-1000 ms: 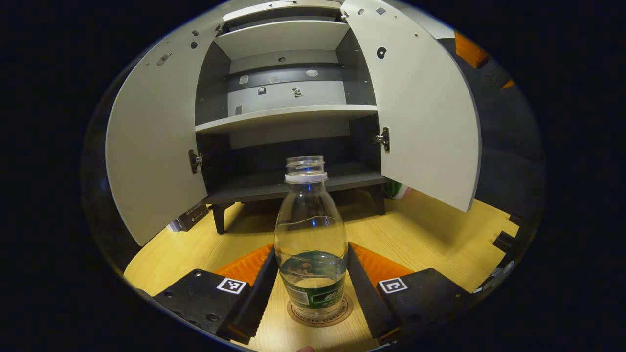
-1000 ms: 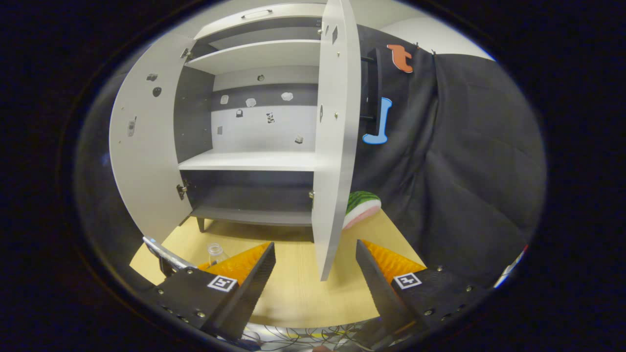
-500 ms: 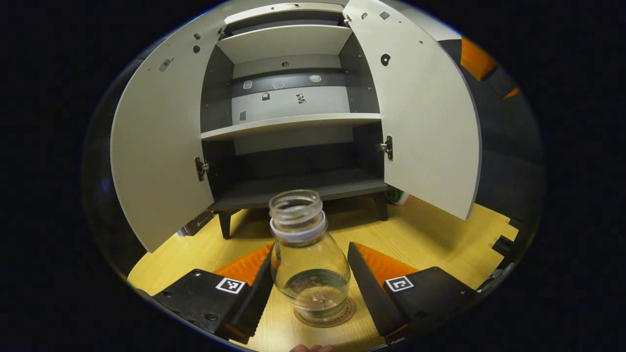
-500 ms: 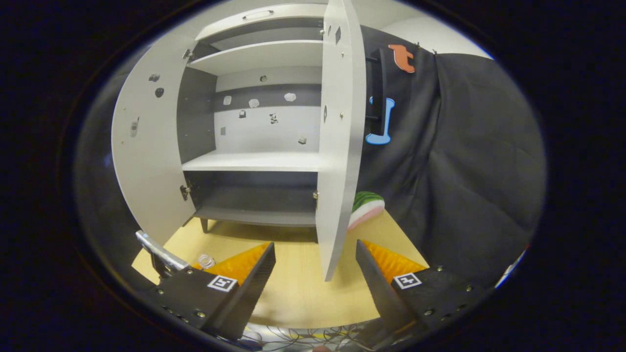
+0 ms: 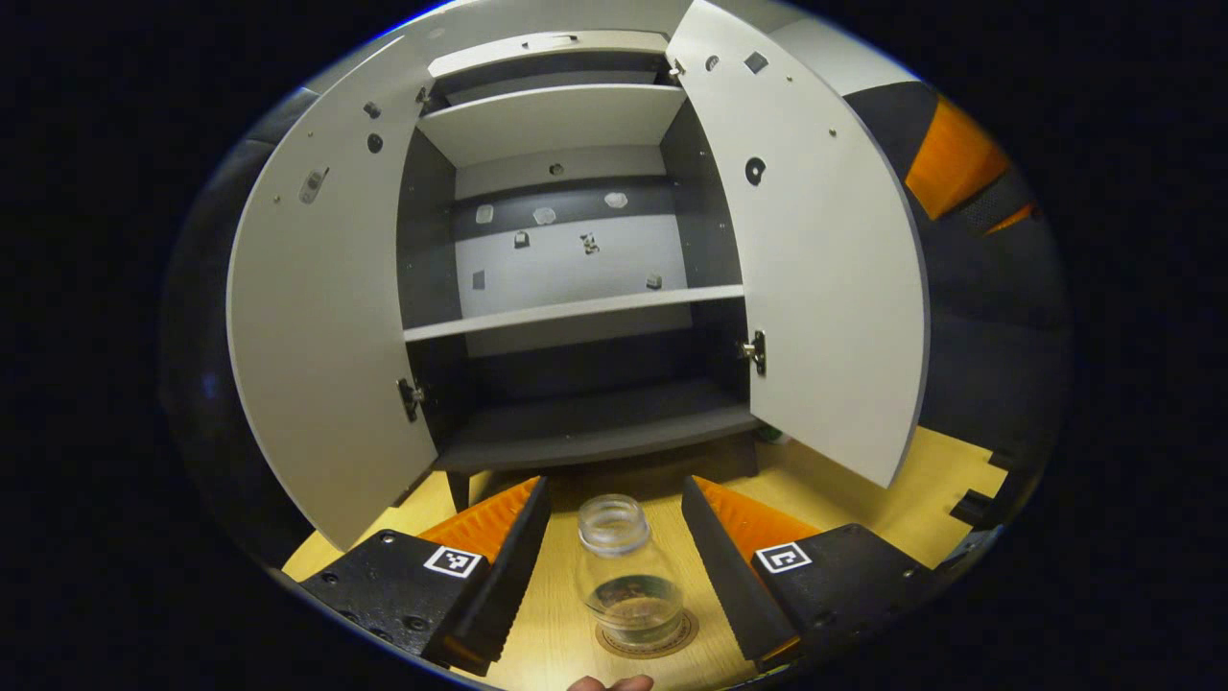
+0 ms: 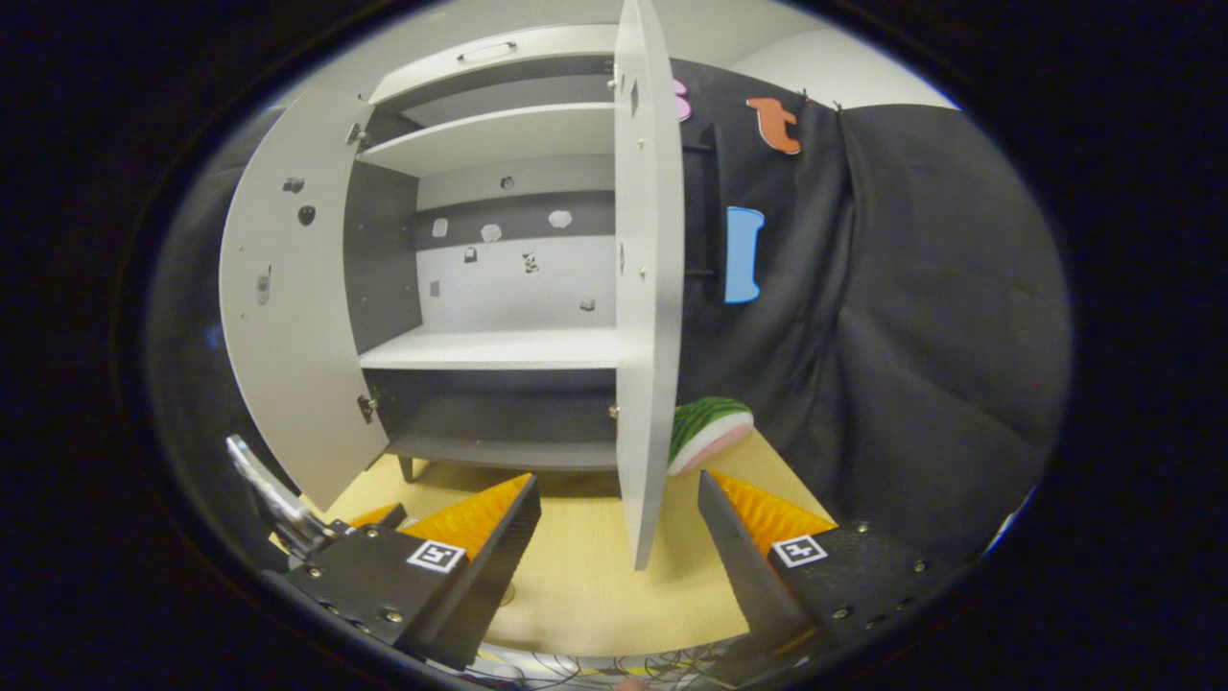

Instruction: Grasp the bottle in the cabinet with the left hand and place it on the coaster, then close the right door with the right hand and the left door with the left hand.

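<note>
In the left gripper view we see the cabinet (image 5: 576, 288) straight ahead at 12 o'clock, both doors swung wide. The left door (image 5: 326, 317) fills the 9 o'clock side, and the right door (image 5: 825, 278) fills the 3 o'clock side. Between them the shelves are in plain sight, with small bits stuck on the back panel.

Lower down, at 6 o'clock, our left claw (image 5: 614, 566) stands wide open and holds nothing. The bottle (image 5: 628, 571) stands upright between its two fingers, with a gap on each side, so neither finger touches it. It is clear, has no cap, and has a dark label round its lower part. The bottle rests on the round coaster (image 5: 648, 641), which lies on the wooden desk (image 5: 902, 489). A fingertip (image 5: 609, 683) of the person's hand peeks in at the very bottom edge.

In the right gripper view the left door (image 6: 288, 326) sits at 9 o'clock, and the cabinet (image 6: 499, 278) opens at 11 o'clock. The right door (image 6: 648, 288) is seen nearly edge-on at 12 o'clock, its lower corner just above the gap of our right claw (image 6: 619, 537). That claw is also wide open and grips nothing. A watermelon slice toy (image 6: 708, 432) lies on the desk (image 6: 585, 585) at about 1 o'clock from the claw, just past the door. Part of the other gripper (image 6: 278, 504) shows at 8 o'clock.
</note>
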